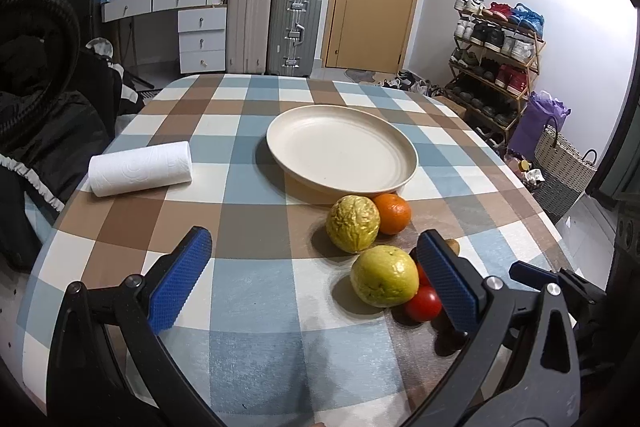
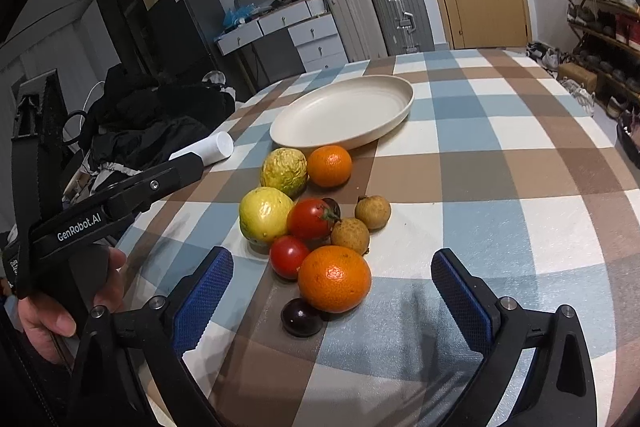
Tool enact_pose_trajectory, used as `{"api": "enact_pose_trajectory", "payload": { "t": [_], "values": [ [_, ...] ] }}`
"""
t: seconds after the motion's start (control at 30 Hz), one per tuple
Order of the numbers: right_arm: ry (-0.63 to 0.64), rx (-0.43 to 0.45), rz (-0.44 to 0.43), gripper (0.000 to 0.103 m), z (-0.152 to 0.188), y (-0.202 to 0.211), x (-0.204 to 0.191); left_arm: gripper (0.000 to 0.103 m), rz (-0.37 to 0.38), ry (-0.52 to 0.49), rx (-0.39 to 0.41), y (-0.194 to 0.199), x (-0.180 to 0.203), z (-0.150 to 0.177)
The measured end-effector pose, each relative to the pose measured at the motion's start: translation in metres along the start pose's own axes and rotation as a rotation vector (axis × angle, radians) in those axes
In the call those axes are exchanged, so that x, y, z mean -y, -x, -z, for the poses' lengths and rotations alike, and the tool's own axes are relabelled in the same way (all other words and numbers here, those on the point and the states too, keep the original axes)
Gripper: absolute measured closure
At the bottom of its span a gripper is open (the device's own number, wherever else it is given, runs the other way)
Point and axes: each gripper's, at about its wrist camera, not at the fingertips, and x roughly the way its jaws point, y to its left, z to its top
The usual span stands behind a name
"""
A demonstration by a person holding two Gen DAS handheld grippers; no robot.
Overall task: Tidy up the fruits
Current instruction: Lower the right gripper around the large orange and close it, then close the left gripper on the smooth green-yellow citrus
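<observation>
Hovering low over the checked-cloth worktop [image 2: 500, 155], the right hand-held gripper [image 2: 332, 301] gapes wide and empty, the large round orange [image 2: 334, 279] lying between its blue pads beside a small dark plum [image 2: 301, 317]. The left hand-held gripper [image 1: 316, 283] is equally wide open, holding nothing, near the smooth yellow-green fruit [image 1: 385, 275]. The fruits sit clustered, touching, just short of the empty cream round plate [image 2: 348, 111]. Closing on the orange could likely nudge neighbours rolling, since the pile is tight.
</observation>
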Motion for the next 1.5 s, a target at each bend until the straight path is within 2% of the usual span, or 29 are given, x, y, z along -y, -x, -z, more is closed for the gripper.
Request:
{"api": "enact_pose_trajectory", "payload": {
  "t": [0.07,0.13,0.23,0.37,0.43,0.53,1.0,1.3,1.5],
  "values": [
    [-0.005,-0.023,-0.004,0.007,0.000,-0.004,0.001,0.000,0.001,0.006,-0.006,-0.005,-0.002,0.000],
    [-0.013,-0.047,-0.010,0.017,0.000,-0.007,0.002,0.000,0.001,0.009,-0.009,-0.007,-0.002,0.001],
    [-0.025,-0.080,-0.019,0.026,-0.001,-0.013,0.004,0.000,0.001,0.009,-0.009,-0.007,-0.001,0.001],
    [-0.023,-0.088,-0.031,0.035,0.001,-0.014,0.003,0.000,0.001,0.008,-0.008,-0.007,-0.002,0.002],
    [-0.024,-0.101,-0.032,0.048,0.002,-0.016,0.003,0.000,0.000,0.009,-0.008,-0.007,-0.002,0.002],
    [-0.033,-0.121,-0.029,0.059,0.003,-0.021,0.005,0.000,0.000,0.009,-0.006,-0.007,-0.002,0.002],
    [-0.061,-0.070,-0.065,0.061,0.002,-0.011,0.011,0.000,0.019,0.000,-0.049,-0.012,0.001,0.010],
    [-0.059,-0.032,-0.087,0.061,0.003,-0.003,0.011,0.001,0.107,0.071,-0.180,-0.033,0.002,0.016],
    [-0.062,-0.025,-0.102,0.061,0.003,-0.002,0.012,0.002,0.158,0.082,-0.217,-0.044,0.004,0.021]
  ]
}}
